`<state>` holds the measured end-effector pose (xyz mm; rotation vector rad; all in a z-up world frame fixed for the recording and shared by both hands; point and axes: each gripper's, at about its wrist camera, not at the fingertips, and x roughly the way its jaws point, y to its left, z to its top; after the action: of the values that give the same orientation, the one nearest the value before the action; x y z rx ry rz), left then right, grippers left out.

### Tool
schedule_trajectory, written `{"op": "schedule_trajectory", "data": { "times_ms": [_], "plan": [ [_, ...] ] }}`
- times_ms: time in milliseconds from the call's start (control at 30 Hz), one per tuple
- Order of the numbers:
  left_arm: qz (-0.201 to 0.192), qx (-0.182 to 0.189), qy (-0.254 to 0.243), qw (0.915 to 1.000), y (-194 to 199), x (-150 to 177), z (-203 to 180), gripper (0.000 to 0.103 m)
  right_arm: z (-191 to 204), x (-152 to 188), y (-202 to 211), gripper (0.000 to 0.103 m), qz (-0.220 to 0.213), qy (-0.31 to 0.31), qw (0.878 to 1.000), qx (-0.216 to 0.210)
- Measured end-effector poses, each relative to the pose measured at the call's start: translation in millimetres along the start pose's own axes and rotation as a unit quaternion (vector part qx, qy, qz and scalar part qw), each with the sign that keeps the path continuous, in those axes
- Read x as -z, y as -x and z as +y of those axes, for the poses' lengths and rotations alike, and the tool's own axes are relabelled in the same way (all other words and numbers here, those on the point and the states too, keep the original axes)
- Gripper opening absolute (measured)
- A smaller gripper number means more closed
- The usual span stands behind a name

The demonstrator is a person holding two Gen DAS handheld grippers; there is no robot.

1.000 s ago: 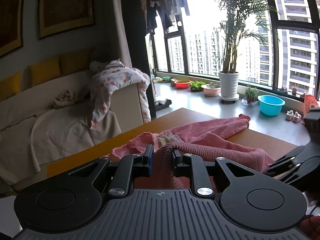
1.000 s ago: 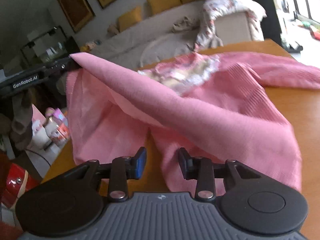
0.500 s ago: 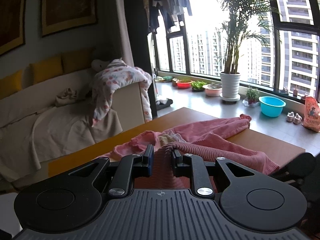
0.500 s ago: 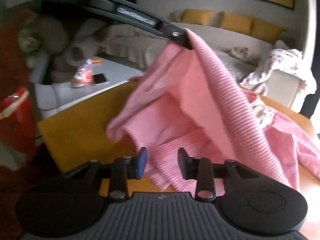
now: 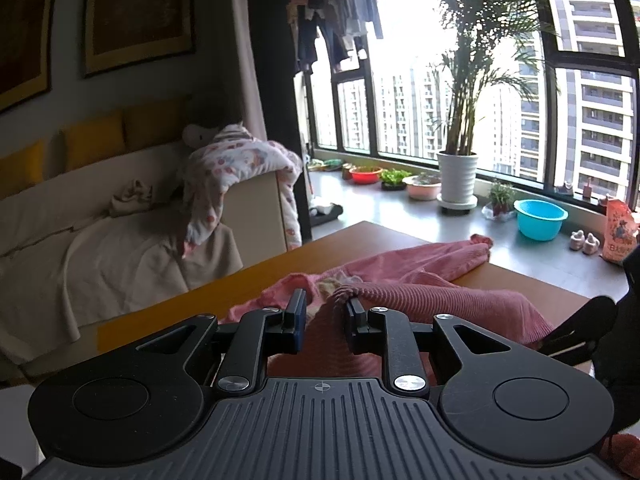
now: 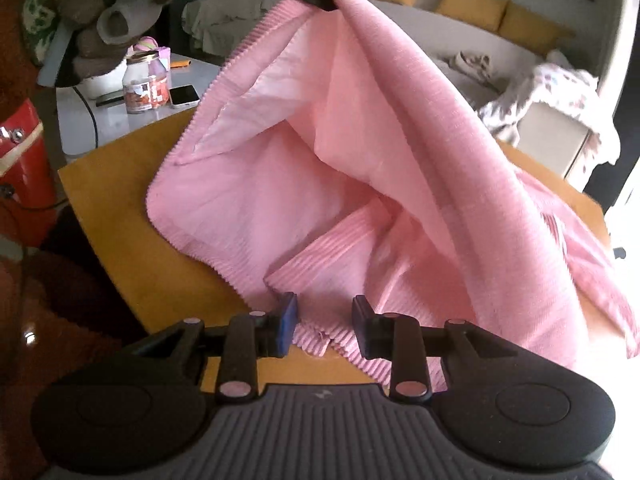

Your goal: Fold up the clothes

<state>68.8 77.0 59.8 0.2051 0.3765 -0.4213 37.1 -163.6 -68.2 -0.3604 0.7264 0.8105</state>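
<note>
A pink ribbed garment [image 6: 400, 168] lies partly spread on an orange-brown table [image 6: 120, 184]. The left gripper [image 5: 324, 314] is clenched on a bunched edge of that garment, which rides up between its 2 fingers. In the right wrist view this same tool comes in from the top, holding one corner high so the cloth hangs from it like a tent, its pale lining showing underneath.

The right gripper [image 6: 325, 322] hovers low over the table with its fingers apart and nothing clamped; the garment's ribbed hem lies just ahead of and between the fingertips.

Compared with 1 second ago, the held corner has risen from near table level to well above the right gripper, and the right gripper has swung round to face the hanging cloth and the near hem (its fingers were apart then too).

The lift looks like the opening of a fold or a straightening; the hem ahead of the right gripper seems the likely place for a second hold.

A sleeve [image 5: 452, 256] trails ahead and right of the left gripper.
</note>
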Motion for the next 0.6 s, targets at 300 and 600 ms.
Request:
{"op": "schedule_trajectory", "data": {
  "times_ms": [300,600],
  "plan": [
    [0.008,0.163,0.090,0.9824,37.2,31.1,2.3,0.058,-19.1,1.1,18.1,0.031,-0.042,-0.042,0.998,0.003],
    [0.037,0.201,0.130,0.9703,45.0,66.4,3.7,0.088,-14.5,20.7,16.6,0.040,0.005,-0.041,0.999,-0.035]
  ]
}}
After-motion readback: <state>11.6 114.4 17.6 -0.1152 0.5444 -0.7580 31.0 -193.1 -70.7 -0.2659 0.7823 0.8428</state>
